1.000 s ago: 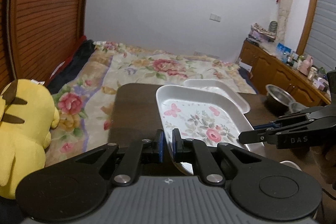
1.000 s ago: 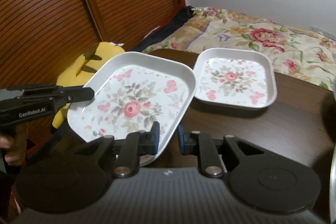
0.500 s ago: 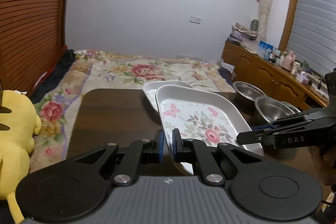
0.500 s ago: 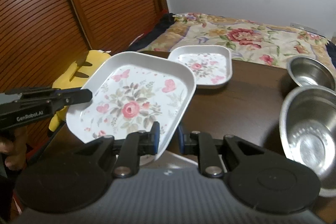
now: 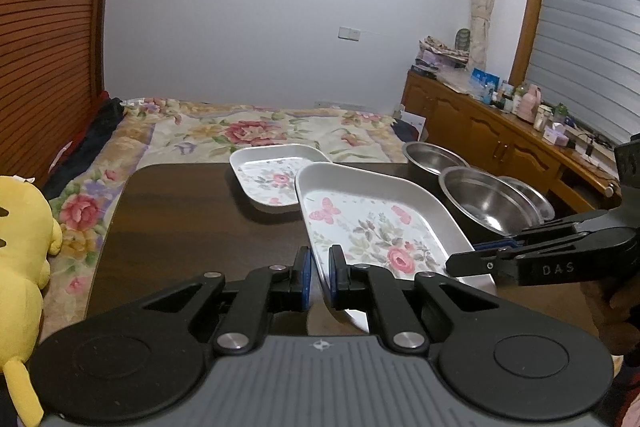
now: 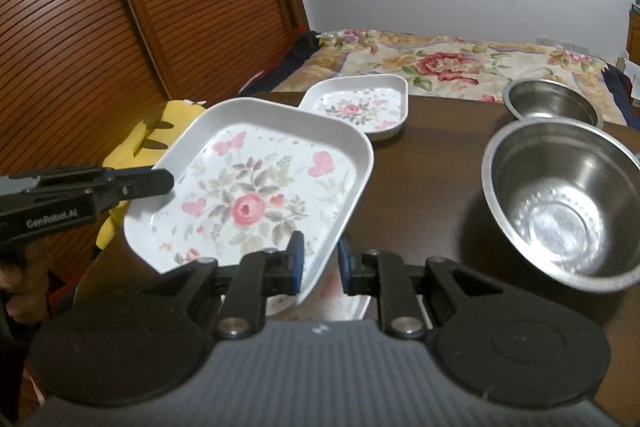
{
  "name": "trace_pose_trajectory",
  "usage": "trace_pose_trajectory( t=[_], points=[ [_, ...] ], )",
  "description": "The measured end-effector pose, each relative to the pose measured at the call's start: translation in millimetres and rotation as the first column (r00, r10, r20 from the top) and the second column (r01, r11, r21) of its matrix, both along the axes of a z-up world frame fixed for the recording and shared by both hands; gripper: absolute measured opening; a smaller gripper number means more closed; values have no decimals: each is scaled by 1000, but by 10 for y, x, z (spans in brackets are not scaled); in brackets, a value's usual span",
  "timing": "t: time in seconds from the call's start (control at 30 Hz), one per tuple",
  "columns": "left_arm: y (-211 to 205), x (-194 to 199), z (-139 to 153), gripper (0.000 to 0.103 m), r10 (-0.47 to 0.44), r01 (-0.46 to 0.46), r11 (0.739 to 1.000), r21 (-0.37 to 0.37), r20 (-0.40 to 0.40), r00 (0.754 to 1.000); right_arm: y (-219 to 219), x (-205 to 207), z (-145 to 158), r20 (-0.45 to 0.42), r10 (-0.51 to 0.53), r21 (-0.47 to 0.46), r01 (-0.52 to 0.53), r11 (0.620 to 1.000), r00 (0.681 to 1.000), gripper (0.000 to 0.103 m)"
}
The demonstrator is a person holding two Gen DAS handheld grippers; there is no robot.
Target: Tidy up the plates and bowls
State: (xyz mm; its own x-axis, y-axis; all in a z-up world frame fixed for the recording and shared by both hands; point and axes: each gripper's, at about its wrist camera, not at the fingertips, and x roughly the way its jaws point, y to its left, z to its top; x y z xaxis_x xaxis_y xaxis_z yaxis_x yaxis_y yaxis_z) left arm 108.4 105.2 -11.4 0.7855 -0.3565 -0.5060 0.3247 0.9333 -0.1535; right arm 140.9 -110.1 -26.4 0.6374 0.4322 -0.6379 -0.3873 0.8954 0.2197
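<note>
A large white plate with a rose print (image 5: 372,227) (image 6: 256,191) hangs tilted above the dark table (image 5: 180,219). My left gripper (image 5: 318,273) is shut on its near rim, and in the right wrist view it (image 6: 160,183) clamps the plate's left edge. My right gripper (image 6: 320,259) is shut on the opposite rim, and in the left wrist view it (image 5: 480,259) grips from the right. A smaller floral plate (image 5: 272,179) (image 6: 360,107) lies flat on the table beyond. Steel bowls (image 5: 480,199) (image 6: 560,203) stand to the right.
A second steel bowl (image 6: 548,103) sits behind the big one. A yellow plush toy (image 5: 20,247) lies left of the table, on a bed with a floral cover (image 5: 240,127). A wooden sideboard (image 5: 480,131) with small items runs along the right wall.
Both grippers have carried the large plate back and to the right. The small plate now looks farther off, and the steel bowls have come into both views.
</note>
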Motion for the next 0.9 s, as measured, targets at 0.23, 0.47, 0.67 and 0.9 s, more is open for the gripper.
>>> trace_pose_trajectory(
  t=[0.23, 0.47, 0.67, 0.9],
  points=[
    [-74, -153, -90, 11, -24, 24, 1000, 5, -26, 999, -94, -194, -136, 1, -29, 26, 28, 999, 1000, 20],
    [-115, -245, -226, 12, -29, 30, 999, 15, -53, 998, -153, -322, -328, 1, -67, 69, 66, 995, 998, 20],
    [-137, -293, -329, 12, -34, 35, 999, 16, -76, 997, -205, -411, -422, -4, -92, 111, 92, 990, 996, 20],
    [-141, -334, -448, 12, -28, 29, 999, 12, -97, 995, -157, -541, -454, 57, -119, 82, 114, 990, 991, 20]
  ],
)
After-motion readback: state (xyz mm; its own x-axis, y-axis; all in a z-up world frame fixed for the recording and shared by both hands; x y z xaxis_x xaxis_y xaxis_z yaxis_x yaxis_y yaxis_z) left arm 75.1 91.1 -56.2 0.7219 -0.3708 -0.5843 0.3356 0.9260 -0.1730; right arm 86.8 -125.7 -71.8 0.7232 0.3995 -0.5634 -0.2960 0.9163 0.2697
